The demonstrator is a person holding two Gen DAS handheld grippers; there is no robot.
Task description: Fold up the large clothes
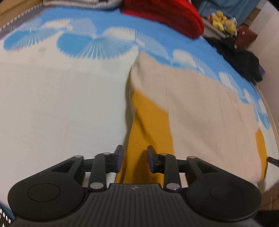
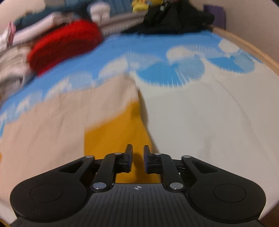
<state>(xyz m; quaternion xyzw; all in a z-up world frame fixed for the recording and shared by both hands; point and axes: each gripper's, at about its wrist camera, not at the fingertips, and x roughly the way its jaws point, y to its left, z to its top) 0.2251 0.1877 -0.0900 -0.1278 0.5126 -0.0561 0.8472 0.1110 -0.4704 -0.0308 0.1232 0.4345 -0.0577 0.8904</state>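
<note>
Step in hand, by my read: getting hold of the garment (image 1: 200, 108) for a fold. It's a beige and mustard piece lying flat on the bed sheet (image 1: 61, 104), with a red item (image 1: 165, 15) and a black heap (image 1: 235, 52) further back.

Left gripper (image 1: 134, 158): jaws spread, nothing between them, hovering over the mustard panel near the garment's left edge. Beige body runs ahead and to its right.

Right gripper (image 2: 137, 157): jaws apart with a narrower gap, also empty, over the mustard panel near the garment's right edge. Beige spreads ahead and to its left, bare sheet to its right.

Whether either touches the cloth I cannot tell; both views are motion-blurred.

To do it well:
- pinch the garment layer only, don't grab the sheet under it
- take both grips near the edge, level with each other, so the fold line comes out straight
- close fully before lifting; thin cloth slips
- lift both sides together and keep the cloth taut between them
</note>
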